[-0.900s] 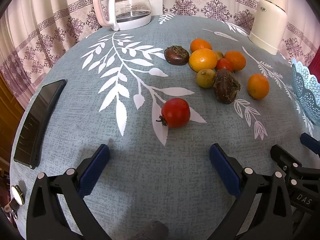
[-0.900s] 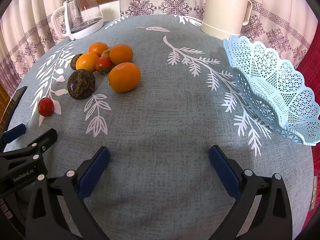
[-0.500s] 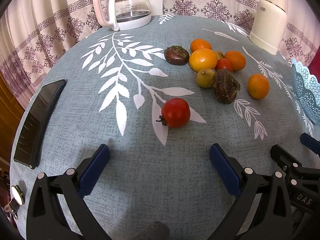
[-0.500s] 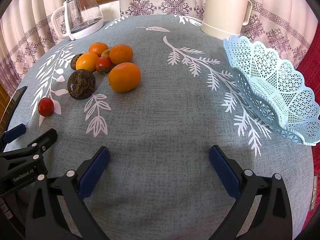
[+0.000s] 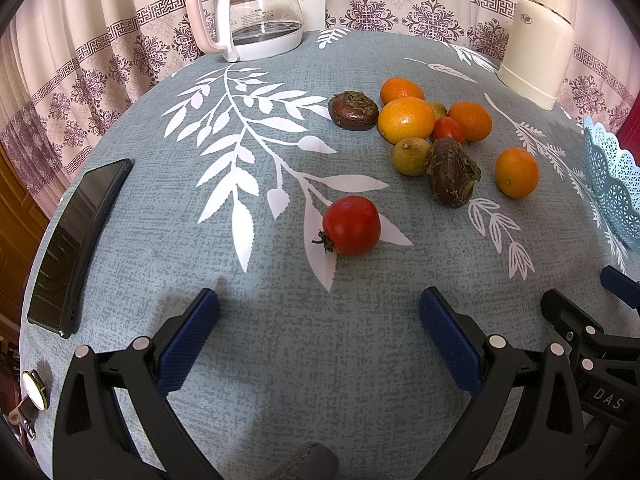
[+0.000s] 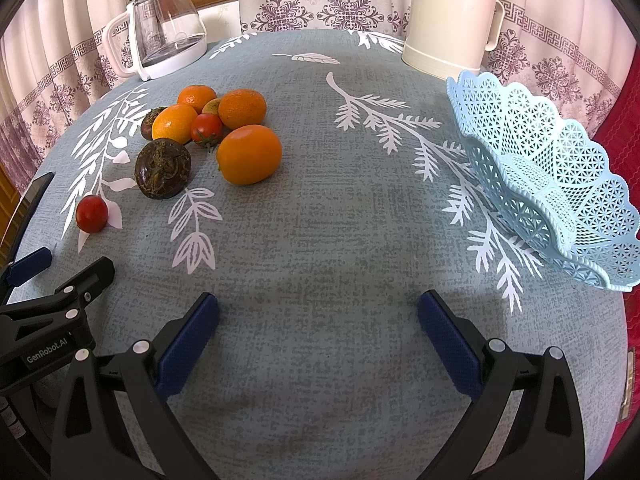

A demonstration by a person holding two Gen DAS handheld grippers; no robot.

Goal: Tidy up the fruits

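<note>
Both grippers we hold spread wide, left gripper [image 5: 319, 304] and right gripper [image 6: 318, 308] grasping nothing (pads above tablecloth [image 6: 340, 240]), red tomato [image 5: 351, 225] just ahead of left, basket [image 6: 560, 184] right of the right one.

Red tomato [image 5: 351, 225] on grey-blue, white-leafed tablecloth [image 5: 280, 340]

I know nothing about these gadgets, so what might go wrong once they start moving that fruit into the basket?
1. The lone tomato is round and soft; the left hand-held gripper might squash it or send it rolling.
2. The oranges and other fruit sit bunched together, so grabbing one may nudge its neighbours.
3. The blue basket sits at the table's edge and looks light; a bump might shift it.
</note>
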